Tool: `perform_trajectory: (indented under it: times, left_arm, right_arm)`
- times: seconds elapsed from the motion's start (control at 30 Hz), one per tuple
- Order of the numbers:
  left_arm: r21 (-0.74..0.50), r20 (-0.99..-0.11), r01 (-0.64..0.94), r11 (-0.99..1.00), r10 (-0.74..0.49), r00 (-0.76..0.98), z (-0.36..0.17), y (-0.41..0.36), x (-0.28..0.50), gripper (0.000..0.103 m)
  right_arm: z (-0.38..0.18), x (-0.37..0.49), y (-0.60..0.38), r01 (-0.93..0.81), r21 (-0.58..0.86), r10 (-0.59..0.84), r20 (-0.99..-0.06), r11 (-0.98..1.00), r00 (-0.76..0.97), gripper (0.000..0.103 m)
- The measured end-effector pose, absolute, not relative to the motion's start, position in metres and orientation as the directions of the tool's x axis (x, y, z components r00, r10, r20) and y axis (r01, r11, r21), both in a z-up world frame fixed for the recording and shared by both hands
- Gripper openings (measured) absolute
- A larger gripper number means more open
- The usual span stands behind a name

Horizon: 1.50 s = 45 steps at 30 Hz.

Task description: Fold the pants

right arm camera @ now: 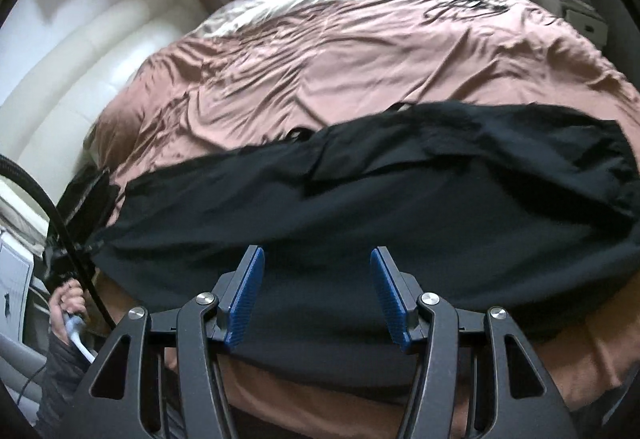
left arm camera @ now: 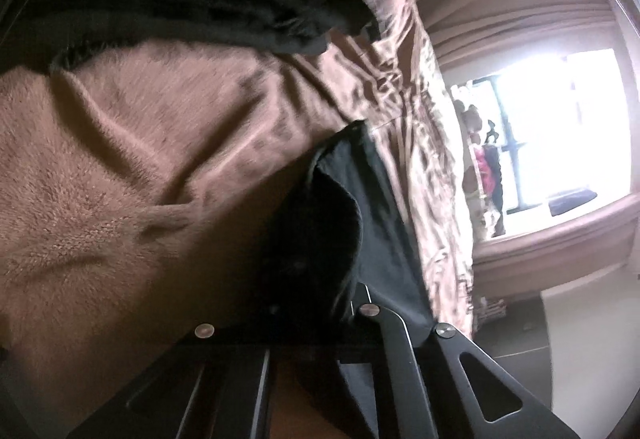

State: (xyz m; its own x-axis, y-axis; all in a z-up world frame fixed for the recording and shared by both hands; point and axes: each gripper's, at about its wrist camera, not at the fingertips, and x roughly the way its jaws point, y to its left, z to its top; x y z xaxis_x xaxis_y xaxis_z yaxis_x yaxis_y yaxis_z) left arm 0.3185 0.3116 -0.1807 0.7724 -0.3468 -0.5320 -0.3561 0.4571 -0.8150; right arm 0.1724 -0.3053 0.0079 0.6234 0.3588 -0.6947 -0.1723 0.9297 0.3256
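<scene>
Bed as landmark: pink-brown sheet (right arm camera: 320, 51) across it, black pants (right arm camera: 360, 199) laid lengthwise along the bed's near edge, one end running off toward the left corner.

Left corner of the bed: the left gripper (left arm camera: 340, 303) is buried in dark cloth. Its fingers are hidden under the fabric, but the linkage sits drawn in and the jaws read as pressed together, pinching a fold of the pants at that end (the fingertips themselves I cannot see). The person's hand (right arm camera: 68, 299) shows at this corner in the right wrist view, beside a black cable (right arm camera: 48, 207).

Middle of the near edge: the right gripper (right arm camera: 316, 295) hovers above the pants, blue pads (right arm camera: 246, 295) spread apart, nothing between them, cloth lying below.

Judgement on the step: the left end looks secured, the right still needs its hold. To do it well, lower the spread jaws onto the near hem, taking both layers, then close fully before any lift. Keep the two grips level with the bed's edge so the fold line runs straight. Avoid catching the sheet underneath; it is loose and wrinkled.
</scene>
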Motion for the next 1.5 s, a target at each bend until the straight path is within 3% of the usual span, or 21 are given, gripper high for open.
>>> perform_trajectory:
  times: [0.23, 0.5, 0.8, 1.0, 1.5]
  left_arm:
    - [-0.837, -0.481, -0.297, 0.459, -0.359, 0.800, -0.150, 0.310, 0.317, 0.004]
    - [-0.845, -0.457, -0.266, 0.463, -0.371, 0.808, -0.133, 0.307, 0.326, 0.004]
    - [-0.839, -0.486, -0.307, 0.448, -0.367, 0.793, -0.149, 0.311, 0.319, 0.004]
    - [-0.845, -0.481, -0.308, 0.438, -0.370, 0.795, -0.151, 0.312, 0.315, 0.004]
    - [-0.839, -0.506, -0.341, 0.424, -0.378, 0.776, -0.165, 0.315, 0.315, 0.004]
  right_arm:
    - [-0.018, 0.199, -0.257, -0.218, 0.263, 0.342, -0.740, 0.940, 0.580, 0.044]
    - [-0.064, 0.211, -0.210, -0.272, 0.196, 0.310, -0.820, 0.942, 0.480, 0.022]
    - [-0.064, 0.203, -0.192, -0.338, 0.157, 0.296, -0.861, 0.928, 0.412, 0.021]
    - [-0.049, 0.230, -0.193, -0.301, 0.141, 0.272, -0.849, 0.943, 0.453, 0.021]
    - [-0.073, 0.315, -0.169, -0.214, 0.160, 0.239, -0.872, 0.964, 0.426, 0.021]
